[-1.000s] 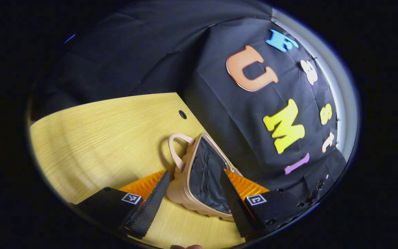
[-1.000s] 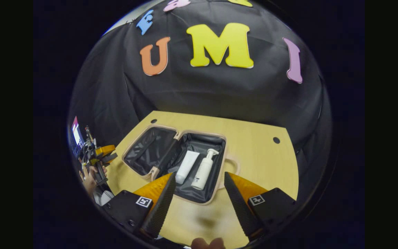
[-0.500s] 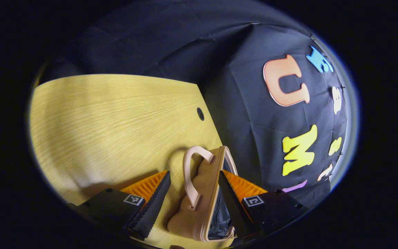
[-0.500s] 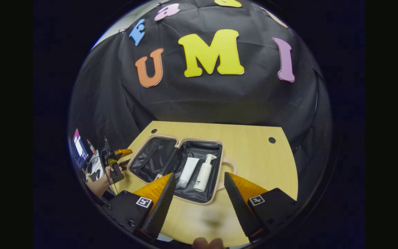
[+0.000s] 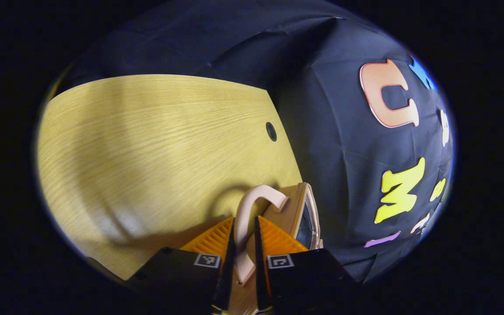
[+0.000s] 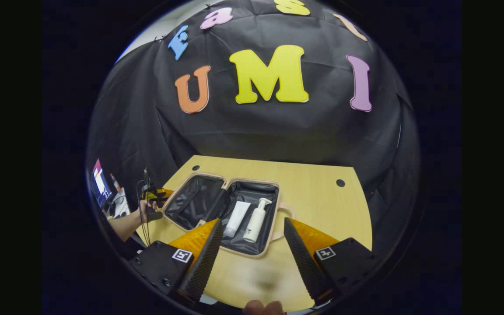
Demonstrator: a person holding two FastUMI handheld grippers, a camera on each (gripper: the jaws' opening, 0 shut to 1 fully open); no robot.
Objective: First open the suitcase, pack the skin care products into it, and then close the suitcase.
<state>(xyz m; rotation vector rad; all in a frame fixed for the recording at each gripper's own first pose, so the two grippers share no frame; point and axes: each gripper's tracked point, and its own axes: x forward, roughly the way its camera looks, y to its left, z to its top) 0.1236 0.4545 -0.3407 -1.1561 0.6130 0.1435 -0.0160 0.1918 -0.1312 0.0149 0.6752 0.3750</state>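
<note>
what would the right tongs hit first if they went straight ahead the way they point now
Probably the open suitcase: the right tongs, open, aim at its near half, where the tube and pump bottle lie. Depth is unclear, so possibly the table edge first.

Booth with a pale wooden tabletop (image 6: 322, 197) against black cloth

The tabletop (image 5: 147, 144) shows a light yellow wood grain and has small round dark holes (image 6: 341, 183) near its far corners. A creased black cloth wall (image 6: 278, 131) rises close behind it and wraps around the sides. Past the cloth's left edge in the right gripper view, a lit screen (image 6: 99, 183) stands in a cluttered, brighter space.
</note>
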